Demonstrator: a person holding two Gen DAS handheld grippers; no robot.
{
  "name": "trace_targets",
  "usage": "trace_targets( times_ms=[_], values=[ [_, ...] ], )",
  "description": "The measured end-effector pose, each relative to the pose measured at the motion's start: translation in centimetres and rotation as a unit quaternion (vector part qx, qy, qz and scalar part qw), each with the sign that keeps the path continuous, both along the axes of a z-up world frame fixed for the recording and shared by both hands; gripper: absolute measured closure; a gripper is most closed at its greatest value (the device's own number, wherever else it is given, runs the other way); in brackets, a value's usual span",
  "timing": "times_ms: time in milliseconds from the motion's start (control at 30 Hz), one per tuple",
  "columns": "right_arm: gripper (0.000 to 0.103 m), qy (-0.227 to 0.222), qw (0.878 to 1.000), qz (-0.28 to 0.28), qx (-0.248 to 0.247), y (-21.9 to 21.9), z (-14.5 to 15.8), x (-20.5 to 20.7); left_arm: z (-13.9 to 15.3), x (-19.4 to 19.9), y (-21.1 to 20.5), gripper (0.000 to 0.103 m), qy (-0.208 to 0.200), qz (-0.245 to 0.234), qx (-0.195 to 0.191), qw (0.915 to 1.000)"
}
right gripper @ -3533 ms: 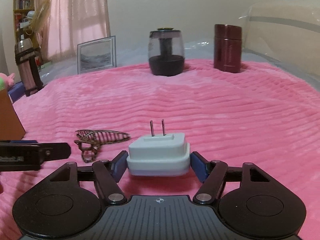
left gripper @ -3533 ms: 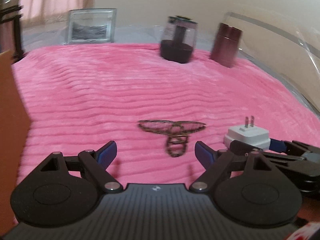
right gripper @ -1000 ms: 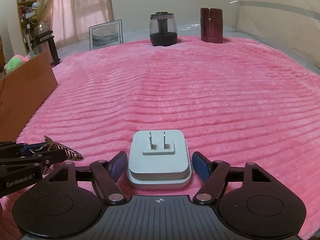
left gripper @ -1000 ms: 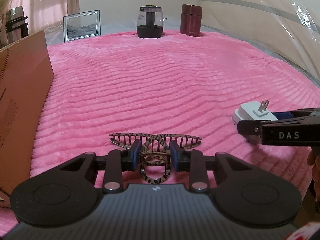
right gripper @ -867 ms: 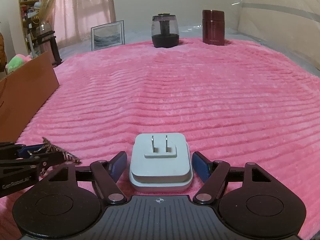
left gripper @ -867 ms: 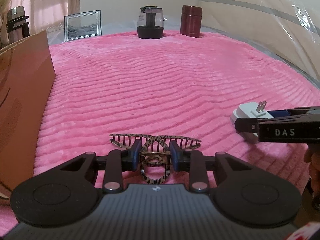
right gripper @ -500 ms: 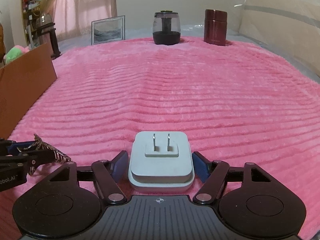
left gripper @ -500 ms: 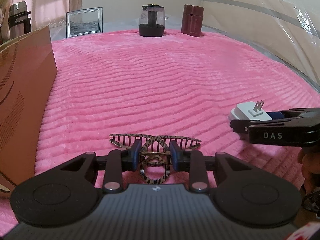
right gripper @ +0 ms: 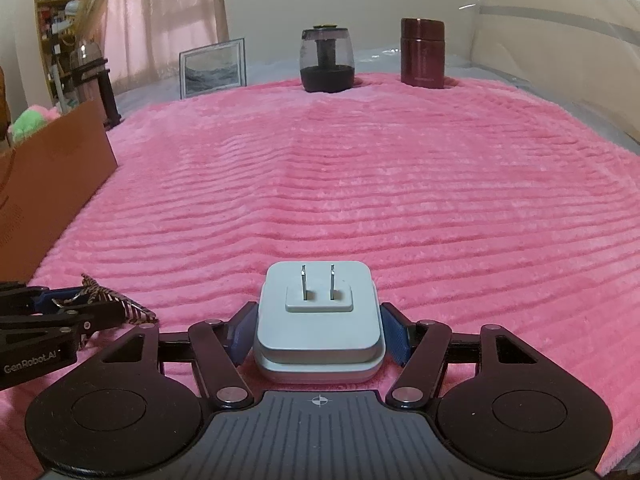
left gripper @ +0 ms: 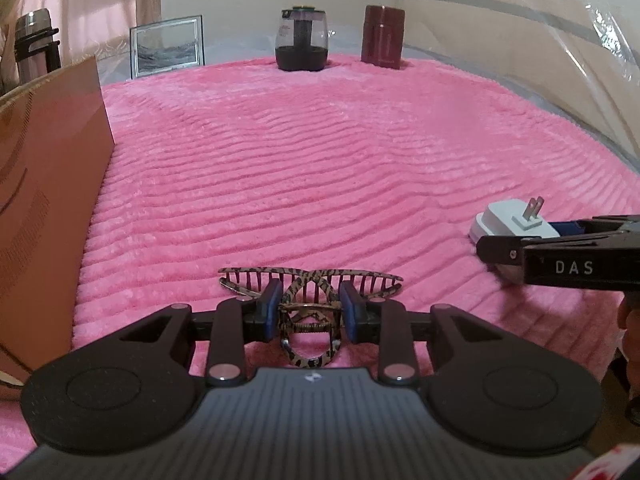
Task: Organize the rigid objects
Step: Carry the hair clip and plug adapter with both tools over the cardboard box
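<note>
My left gripper point(left gripper: 309, 312) is shut on a leopard-print hair claw clip point(left gripper: 308, 300) and holds it just above the pink blanket point(left gripper: 320, 152). My right gripper point(right gripper: 319, 330) is shut on a white plug adapter point(right gripper: 319, 320), prongs pointing forward, also lifted above the blanket. The adapter also shows at the right of the left wrist view point(left gripper: 508, 222), and the clip at the left of the right wrist view point(right gripper: 100, 298). A brown cardboard box point(left gripper: 44, 184) stands at the left.
At the far edge of the blanket stand a dark glass jar point(left gripper: 302, 46), a maroon canister point(left gripper: 382, 36) and a framed picture point(left gripper: 167, 46). A steel flask point(left gripper: 34, 46) stands behind the box. Clear plastic sheeting point(left gripper: 540, 52) rises at the right.
Since 3.5 s ago my left gripper has closed on the clip and both grippers have pulled back and up. Over the last second both views shift slightly; the box edge drifts right.
</note>
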State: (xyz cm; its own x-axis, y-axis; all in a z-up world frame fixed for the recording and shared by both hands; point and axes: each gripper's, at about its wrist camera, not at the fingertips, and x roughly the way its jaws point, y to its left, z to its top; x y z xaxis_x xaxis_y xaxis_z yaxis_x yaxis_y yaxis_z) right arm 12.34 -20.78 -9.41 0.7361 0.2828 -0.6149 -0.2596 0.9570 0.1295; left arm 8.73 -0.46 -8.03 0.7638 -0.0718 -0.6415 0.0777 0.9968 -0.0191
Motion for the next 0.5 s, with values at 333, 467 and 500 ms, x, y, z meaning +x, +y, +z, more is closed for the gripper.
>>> trace_targets(
  times_ms=[333,467,500],
  values=[
    [0.042,-0.015,1.000,-0.003,0.017,-0.7,2.2,-2.1,2.3,-2.3,0.0,0.077,-0.018,-0.009,-0.001,0.9998],
    [0.042,-0.026,0.999,-0.003,0.021,-0.6,3.4,-3.1,3.6,-3.4,0.2,0.077,-0.029,-0.004,-0.007,0.9995],
    [0.042,-0.027,0.999,-0.002,0.023,-0.6,3.6,-3.3,4.0,-3.7,0.3,0.077,-0.031,-0.006,-0.007,0.9995]
  ],
)
